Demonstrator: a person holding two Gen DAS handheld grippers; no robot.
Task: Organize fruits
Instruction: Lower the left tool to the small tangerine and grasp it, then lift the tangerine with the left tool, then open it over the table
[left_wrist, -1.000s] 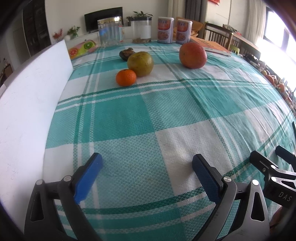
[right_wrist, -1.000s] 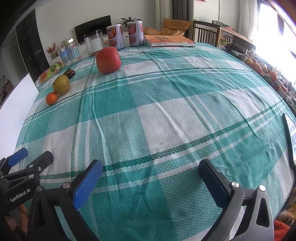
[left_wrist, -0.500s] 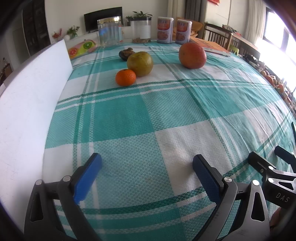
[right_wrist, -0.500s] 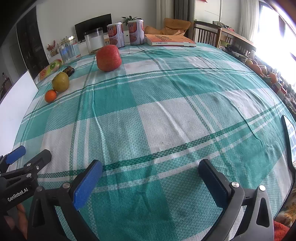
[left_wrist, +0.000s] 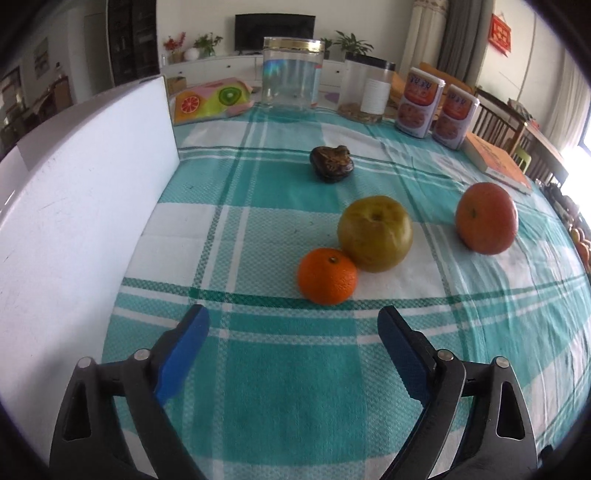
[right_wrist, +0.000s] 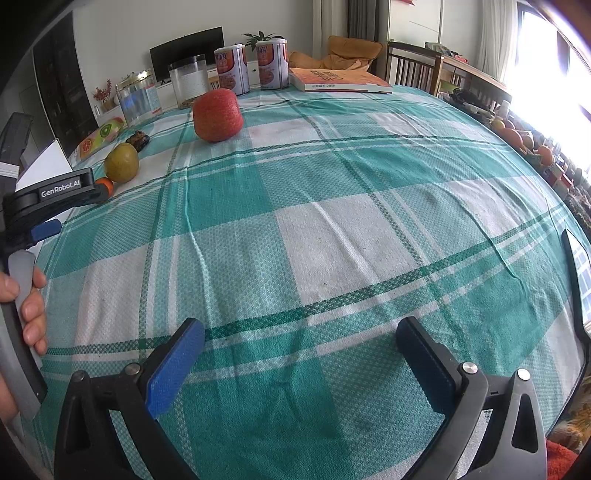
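On the green checked tablecloth lie a small tangerine (left_wrist: 328, 276), a yellow-green pear (left_wrist: 375, 233) touching it, a big red-orange fruit (left_wrist: 486, 218) to the right and a dark wrinkled fruit (left_wrist: 331, 163) behind. My left gripper (left_wrist: 293, 325) hovers just short of the tangerine, its jaws closing with nothing between them. The right wrist view shows the same pear (right_wrist: 121, 167), red-orange fruit (right_wrist: 218, 115) and dark fruit (right_wrist: 137, 140) far to the left. My right gripper (right_wrist: 300, 339) stands open over bare cloth.
A white board (left_wrist: 74, 229) walls the left side. At the back stand two clear jars (left_wrist: 292, 75), two printed tins (left_wrist: 418, 101), a fruit-print packet (left_wrist: 210, 99) and an orange book (right_wrist: 338, 79). A hand (right_wrist: 31, 314) grips the left tool's handle.
My left gripper has swept forward to the fruit group, which now sits close in front of it, and its jaws have narrowed. The right gripper has stayed where it was.
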